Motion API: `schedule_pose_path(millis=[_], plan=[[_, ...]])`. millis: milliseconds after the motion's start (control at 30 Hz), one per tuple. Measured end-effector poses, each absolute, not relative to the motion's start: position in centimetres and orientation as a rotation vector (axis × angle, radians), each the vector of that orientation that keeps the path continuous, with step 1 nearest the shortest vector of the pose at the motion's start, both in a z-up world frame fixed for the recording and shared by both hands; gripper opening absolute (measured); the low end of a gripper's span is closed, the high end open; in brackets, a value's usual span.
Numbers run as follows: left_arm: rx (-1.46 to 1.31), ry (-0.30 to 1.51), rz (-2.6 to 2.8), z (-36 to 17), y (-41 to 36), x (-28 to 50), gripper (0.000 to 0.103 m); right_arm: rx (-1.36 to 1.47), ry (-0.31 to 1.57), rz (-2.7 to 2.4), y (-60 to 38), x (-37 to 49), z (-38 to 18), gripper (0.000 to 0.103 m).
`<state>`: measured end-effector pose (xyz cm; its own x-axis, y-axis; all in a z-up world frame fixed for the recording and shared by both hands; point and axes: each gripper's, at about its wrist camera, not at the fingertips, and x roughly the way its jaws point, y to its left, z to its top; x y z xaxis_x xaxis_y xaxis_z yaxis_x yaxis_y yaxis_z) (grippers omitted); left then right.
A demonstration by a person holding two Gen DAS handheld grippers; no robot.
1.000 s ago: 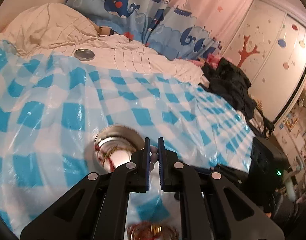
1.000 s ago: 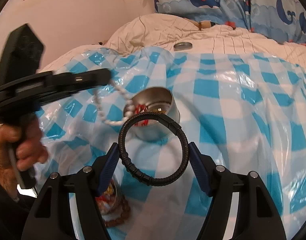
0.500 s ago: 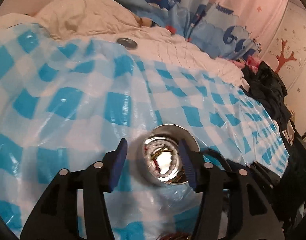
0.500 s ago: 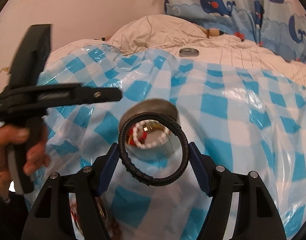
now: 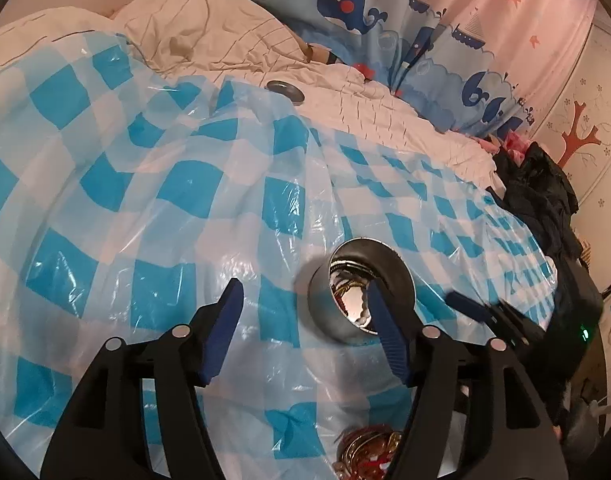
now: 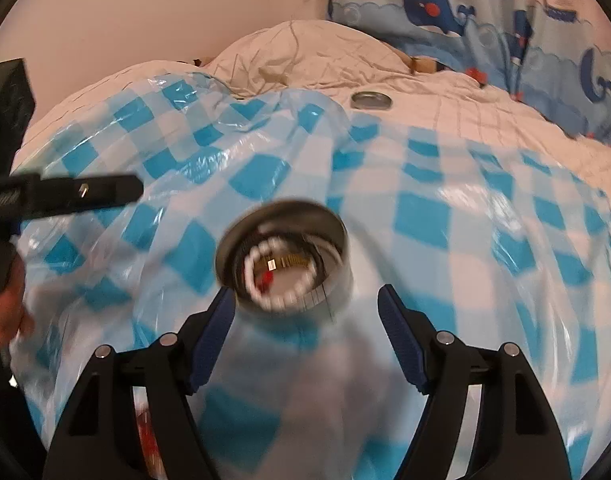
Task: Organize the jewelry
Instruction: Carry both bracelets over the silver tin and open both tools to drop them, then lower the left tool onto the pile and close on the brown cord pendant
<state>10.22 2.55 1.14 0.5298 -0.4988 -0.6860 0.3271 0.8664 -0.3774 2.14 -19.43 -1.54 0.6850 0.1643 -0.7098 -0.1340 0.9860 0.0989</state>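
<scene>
Both claws gaped wide and empty: left claw point(image 5: 301, 316), right claw point(image 6: 305, 316), over the metal tin point(image 6: 283, 258) of bracelets on the bed's checked plastic sheet point(image 6: 465, 220), mid-bed

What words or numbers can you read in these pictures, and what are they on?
None can be read.
Whale curtain: only pictures of whales and boats, no letters.
Left gripper: a faint mark on its side, too blurred to read.
Metal tin: no label visible.
</scene>
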Motion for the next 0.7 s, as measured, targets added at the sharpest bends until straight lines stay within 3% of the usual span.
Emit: schedule_pose_path(millis=[300,700], plan=[[-0.116,0.909,-0.464,-0.1,1.8,7.8,0.065,0.182,0.791,0.158,-20.8,-1.1,-0.6,0.077],[0.038,0.82,-0.309,0.1,1.9,6.3,0.086,0.127,0.815,0.209,-18.0,-0.5,-2.1,0.084]])
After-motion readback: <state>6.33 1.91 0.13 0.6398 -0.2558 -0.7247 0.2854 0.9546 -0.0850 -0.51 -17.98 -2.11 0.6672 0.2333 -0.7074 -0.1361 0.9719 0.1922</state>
